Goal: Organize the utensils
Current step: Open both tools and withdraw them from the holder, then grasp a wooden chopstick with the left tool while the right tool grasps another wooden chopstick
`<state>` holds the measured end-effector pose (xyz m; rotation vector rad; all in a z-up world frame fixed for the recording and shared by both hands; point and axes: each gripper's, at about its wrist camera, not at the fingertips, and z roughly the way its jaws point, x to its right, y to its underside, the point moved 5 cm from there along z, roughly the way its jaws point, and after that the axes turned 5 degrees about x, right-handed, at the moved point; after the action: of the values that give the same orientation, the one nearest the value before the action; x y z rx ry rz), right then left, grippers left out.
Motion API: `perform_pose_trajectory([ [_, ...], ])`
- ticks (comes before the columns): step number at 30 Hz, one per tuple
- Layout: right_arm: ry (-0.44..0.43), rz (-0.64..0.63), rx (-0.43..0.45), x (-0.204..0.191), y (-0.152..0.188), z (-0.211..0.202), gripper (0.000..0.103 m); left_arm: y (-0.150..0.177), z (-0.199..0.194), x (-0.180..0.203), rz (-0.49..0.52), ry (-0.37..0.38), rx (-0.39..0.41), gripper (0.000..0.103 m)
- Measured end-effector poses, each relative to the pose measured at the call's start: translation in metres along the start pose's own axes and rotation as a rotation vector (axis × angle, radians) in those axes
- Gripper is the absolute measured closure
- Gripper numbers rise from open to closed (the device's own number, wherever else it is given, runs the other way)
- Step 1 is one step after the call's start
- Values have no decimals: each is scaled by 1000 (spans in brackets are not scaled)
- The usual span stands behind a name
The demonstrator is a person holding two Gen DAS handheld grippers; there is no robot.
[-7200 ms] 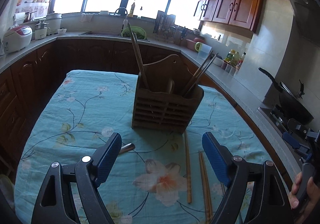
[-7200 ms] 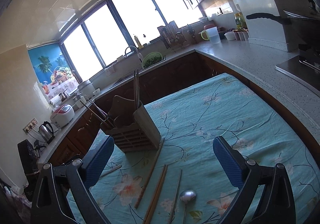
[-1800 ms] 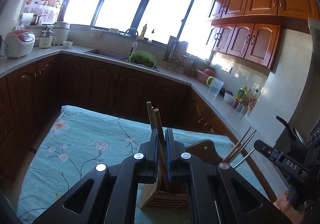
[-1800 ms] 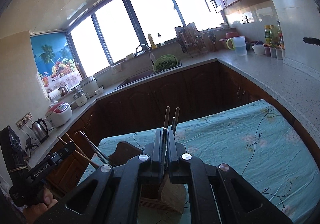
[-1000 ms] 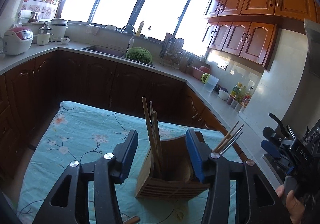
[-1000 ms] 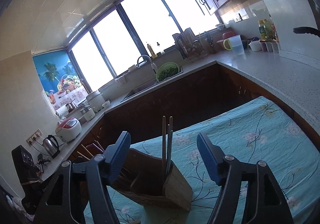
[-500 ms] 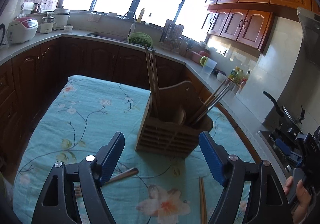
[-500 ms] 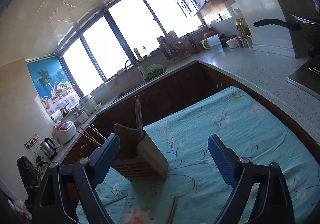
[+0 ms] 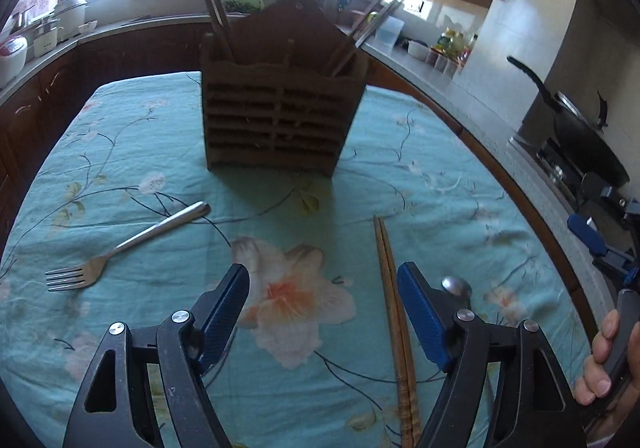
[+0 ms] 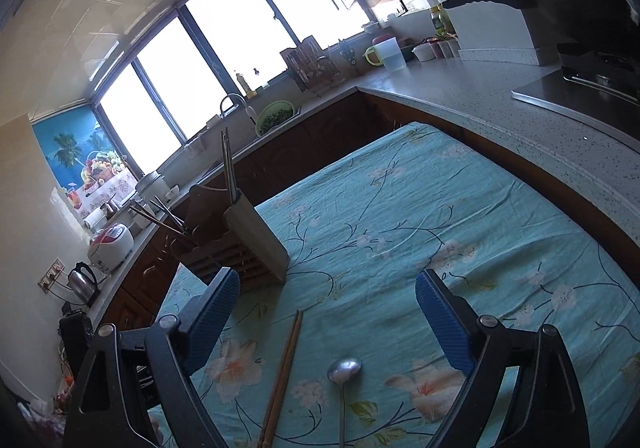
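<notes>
A wooden slatted utensil holder (image 9: 276, 116) stands on the floral teal tablecloth and holds several chopsticks; it also shows in the right wrist view (image 10: 248, 240). A steel fork (image 9: 120, 244) lies left of my left gripper (image 9: 322, 308), which is open and empty above the cloth. A pair of wooden chopsticks (image 9: 394, 320) lies just inside its right finger. A steel spoon (image 9: 456, 286) lies partly hidden behind that finger. My right gripper (image 10: 326, 318) is open and empty, with the chopsticks (image 10: 282, 372) and spoon (image 10: 344, 380) lying between its fingers.
The table (image 10: 440, 208) is ringed by counters with dark wood cabinets. A wok (image 9: 576, 128) sits on a stove at right. A rice cooker (image 10: 112, 246) and kettle (image 10: 82, 282) stand on the left counter. A sink with a green colander (image 10: 276, 118) is under the windows.
Both grippers let go of chopsticks into the holder, opened, then pulled back and tilted down toward the table. The fork, the loose chopsticks and the spoon have come into view.
</notes>
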<state>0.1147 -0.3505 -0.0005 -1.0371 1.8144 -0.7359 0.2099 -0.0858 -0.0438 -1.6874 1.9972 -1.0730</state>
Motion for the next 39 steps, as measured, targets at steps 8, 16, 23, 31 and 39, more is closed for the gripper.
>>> perform_pose_trajectory([
  [8,22,19,-9,14,9,-4,12,15,57,42,164,-64,-124,47],
  [16,37,36,0,25,5,-6,12,22,83,55,261,-96,-144,54],
  [23,19,0,-37,14,13,5,13,33,56,23,227,-105,-142,84],
  [31,-30,-94,-164,-21,43,40,28,50,9,-34,93,-122,-146,90],
  [39,2,-238,-339,-55,82,97,47,23,26,-61,-52,-50,-137,84],
])
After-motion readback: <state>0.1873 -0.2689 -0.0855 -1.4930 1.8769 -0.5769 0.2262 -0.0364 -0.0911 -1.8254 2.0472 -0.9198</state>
